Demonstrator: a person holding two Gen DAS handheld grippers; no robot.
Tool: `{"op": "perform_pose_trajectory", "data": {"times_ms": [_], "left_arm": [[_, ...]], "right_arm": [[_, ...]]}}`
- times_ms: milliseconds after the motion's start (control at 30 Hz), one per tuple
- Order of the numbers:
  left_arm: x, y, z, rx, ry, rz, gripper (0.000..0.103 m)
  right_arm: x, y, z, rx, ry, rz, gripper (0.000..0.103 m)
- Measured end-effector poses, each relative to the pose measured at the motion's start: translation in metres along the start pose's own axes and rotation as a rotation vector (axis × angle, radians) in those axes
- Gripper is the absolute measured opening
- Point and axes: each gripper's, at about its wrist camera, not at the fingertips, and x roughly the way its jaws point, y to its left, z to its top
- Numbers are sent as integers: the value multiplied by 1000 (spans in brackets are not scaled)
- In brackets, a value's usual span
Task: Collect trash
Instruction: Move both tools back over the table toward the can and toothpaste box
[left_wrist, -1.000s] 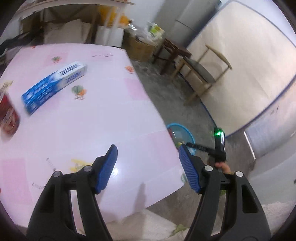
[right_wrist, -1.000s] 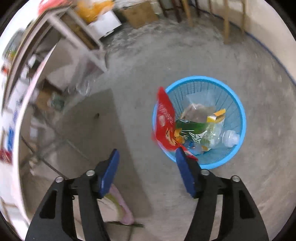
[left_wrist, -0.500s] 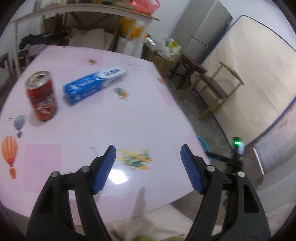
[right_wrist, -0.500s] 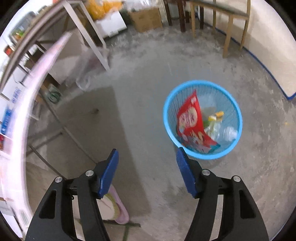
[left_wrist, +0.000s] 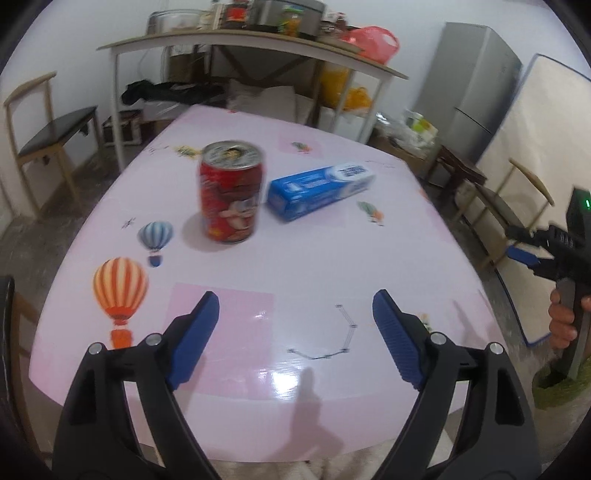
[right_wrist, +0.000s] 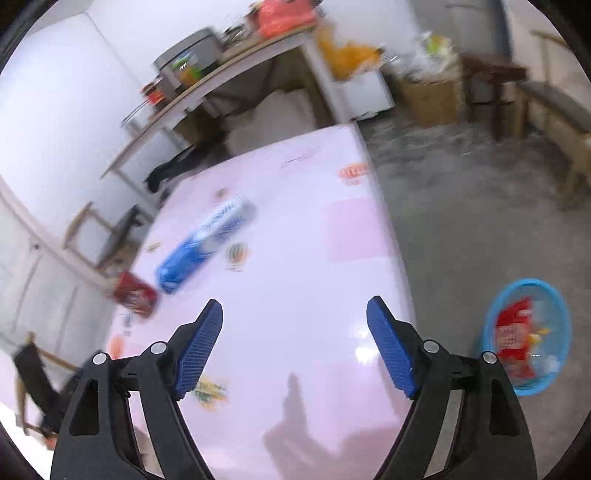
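While both the left gripper (left_wrist: 291, 314) and right gripper (right_wrist: 294, 323) have just been opening and gape empty, the next pickup looks due: the red can (left_wrist: 231, 192) stands on the pink table (left_wrist: 314, 258), the blue box (left_wrist: 319, 190) just beside it. Beside the table, the blue basket (right_wrist: 557, 306) holds a red wrapper (right_wrist: 511, 343).

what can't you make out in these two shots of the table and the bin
- Can: label print unreadable; motion blur in the left wrist view, a smear at the table's left edge in the right wrist view.
- Blue box: brand text too small and blurred in both views.
- Bin: items under the red wrapper are hidden by it and blurred, right wrist view.
- Table: near edge hidden by the jaws.
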Motion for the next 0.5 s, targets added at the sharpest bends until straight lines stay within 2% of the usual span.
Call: {"op": "perform_pose_trajectory", "data": {"times_ms": [167,267,333,433,500], "left_arm": [[-1,20,-3,-21,-16,45,81],[-2,32,-6,-42,-18,47,82],[-3,40,-7,-63,-18,43,82],[-5,46,-8,-70,-27,48,82],[-7,50,-9,-71,-32,54,82]], "right_arm": [[75,45,37,85,172,90,78],[132,63,61,162,315,116,78],[165,77,72,208,360,66,78],[198,93,90,221,352,-54,78],[215,105,97,193,356,-100,78]]}}
